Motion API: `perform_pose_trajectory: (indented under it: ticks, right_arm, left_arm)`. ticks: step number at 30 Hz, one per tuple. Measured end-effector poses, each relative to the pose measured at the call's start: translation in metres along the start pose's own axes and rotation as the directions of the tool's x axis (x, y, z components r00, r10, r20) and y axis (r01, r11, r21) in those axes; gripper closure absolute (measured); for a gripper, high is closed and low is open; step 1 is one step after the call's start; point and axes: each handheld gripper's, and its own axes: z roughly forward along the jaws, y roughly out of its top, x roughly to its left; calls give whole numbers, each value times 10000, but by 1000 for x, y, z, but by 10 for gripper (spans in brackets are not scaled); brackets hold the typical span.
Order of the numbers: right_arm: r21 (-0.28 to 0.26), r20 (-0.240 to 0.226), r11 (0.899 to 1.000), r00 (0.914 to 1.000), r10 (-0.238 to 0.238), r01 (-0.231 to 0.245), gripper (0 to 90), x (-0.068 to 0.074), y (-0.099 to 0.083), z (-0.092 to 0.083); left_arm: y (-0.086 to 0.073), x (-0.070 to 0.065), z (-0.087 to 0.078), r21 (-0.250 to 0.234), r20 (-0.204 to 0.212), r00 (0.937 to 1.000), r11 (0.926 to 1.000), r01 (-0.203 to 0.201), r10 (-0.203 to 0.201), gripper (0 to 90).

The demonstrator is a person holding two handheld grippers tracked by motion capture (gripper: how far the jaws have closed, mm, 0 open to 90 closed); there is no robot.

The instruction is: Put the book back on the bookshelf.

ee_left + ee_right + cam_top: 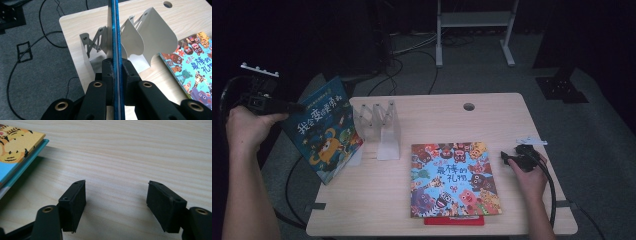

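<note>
Altogether three books; one rack

The thin blue picture book stood on edge between the left gripper fingers. Past the fingertips stood the white metal book rack on the pale wooden table. The flat colourful animal picture book lay left of the right gripper fingers.
</note>
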Motion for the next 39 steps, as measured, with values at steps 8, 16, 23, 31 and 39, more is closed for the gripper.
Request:
perform_pose_trajectory:
  ticks: [8,16,23,31,39]
  right_arm:
    - [-2,-56,10000,10000,-52,52,310,0,0,0]
    - [-5,-55,10000,10000,-54,54,310,0,0,0]
    - [-2,-58,10000,10000,-46,46,310,0,0,0]
    - [1,-54,10000,10000,-51,51,310,0,0,0]
    - [1,-55,10000,10000,-52,52,310,0,0,0]
  left_arm:
    - [-14,-6,-2,444,-92,9998,9989,-163,167,821]
    - [-15,-6,1,394,374,9989,9988,-296,281,781]
    - [8,-6,8,581,268,9986,9972,-470,455,748]
    - [31,-5,18,1055,23,9986,9930,-534,535,769]
    - [36,-9,30,1067,54,9983,9926,-581,579,783]
